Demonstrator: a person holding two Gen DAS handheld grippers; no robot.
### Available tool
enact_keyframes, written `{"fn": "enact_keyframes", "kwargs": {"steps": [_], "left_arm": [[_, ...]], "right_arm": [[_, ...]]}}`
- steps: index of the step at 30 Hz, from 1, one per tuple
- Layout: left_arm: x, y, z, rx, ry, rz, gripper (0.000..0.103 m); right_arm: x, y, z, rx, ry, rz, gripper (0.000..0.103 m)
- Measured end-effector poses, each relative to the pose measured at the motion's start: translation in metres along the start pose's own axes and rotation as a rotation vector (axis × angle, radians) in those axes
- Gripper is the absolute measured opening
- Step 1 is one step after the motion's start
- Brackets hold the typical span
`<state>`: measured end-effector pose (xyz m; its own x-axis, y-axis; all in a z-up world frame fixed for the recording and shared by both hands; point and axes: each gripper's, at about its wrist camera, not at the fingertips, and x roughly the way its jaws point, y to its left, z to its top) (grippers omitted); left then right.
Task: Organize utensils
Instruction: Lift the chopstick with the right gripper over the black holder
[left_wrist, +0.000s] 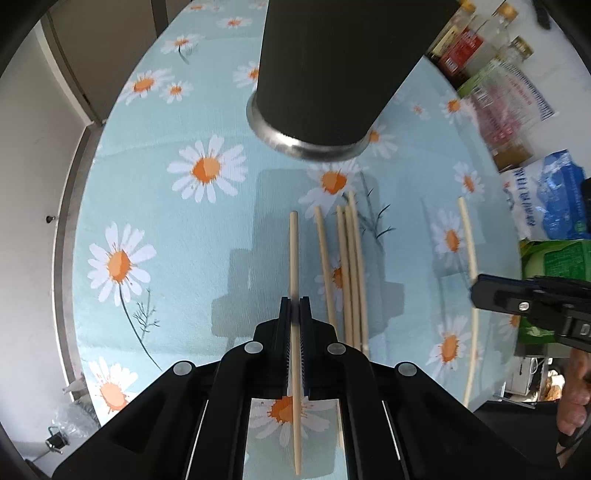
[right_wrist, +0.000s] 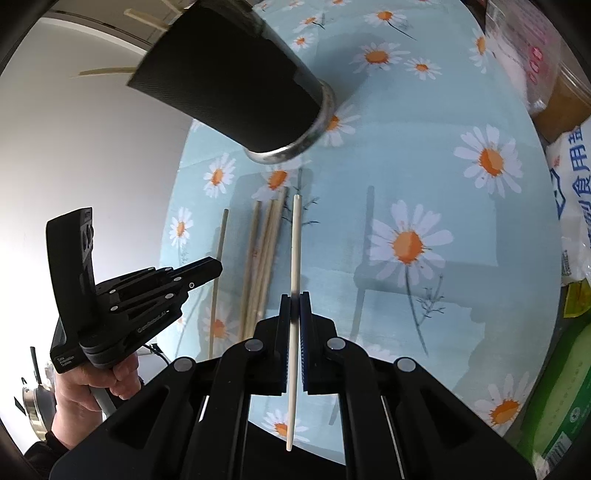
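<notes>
In the left wrist view, the left tongs (left_wrist: 294, 306) point steeply down at the desk (left_wrist: 192, 236) and are closed on one bamboo chopstick (left_wrist: 294, 266), a thin round pale stick running between the pads. Four loose chopsticks (left_wrist: 345, 266) lie together on the daisy-print cloth just to its right. A black holder (left_wrist: 332, 74) with a metal base ring stands beyond them.

In the right wrist view, the right tongs (right_wrist: 294, 306) also point down and pinch a whiter chopstick (right_wrist: 295, 240). A hand (right_wrist: 92, 384) holds the left tongs at the left side. More sticks (right_wrist: 107, 71) stand out of the holder's mouth.
</notes>
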<state>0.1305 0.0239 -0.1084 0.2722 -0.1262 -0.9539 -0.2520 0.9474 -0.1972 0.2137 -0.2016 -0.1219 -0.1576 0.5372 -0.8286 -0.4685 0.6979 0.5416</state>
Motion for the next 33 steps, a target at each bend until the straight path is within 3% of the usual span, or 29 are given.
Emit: {"fn": "enact_keyframes", "kwargs": {"steps": [11,23,33], "left_arm": [[-0.058,0.013,0.004,0.038,-0.147,-0.102,0.004],[-0.128,0.025,0.022,0.146,-0.384,-0.258,0.004],[-0.163,0.025,0.057,0.225,-0.507,-0.286,0.004]], "right_arm": [[-0.014,0.031,0.006,-0.035,-0.088,0.064,0.006],[-0.064,0.079,0.016,-0.128,-0.366,0.124,0.006],[-0.094,0.113,0.039,-0.176,-0.541,0.072,0.006]]}}
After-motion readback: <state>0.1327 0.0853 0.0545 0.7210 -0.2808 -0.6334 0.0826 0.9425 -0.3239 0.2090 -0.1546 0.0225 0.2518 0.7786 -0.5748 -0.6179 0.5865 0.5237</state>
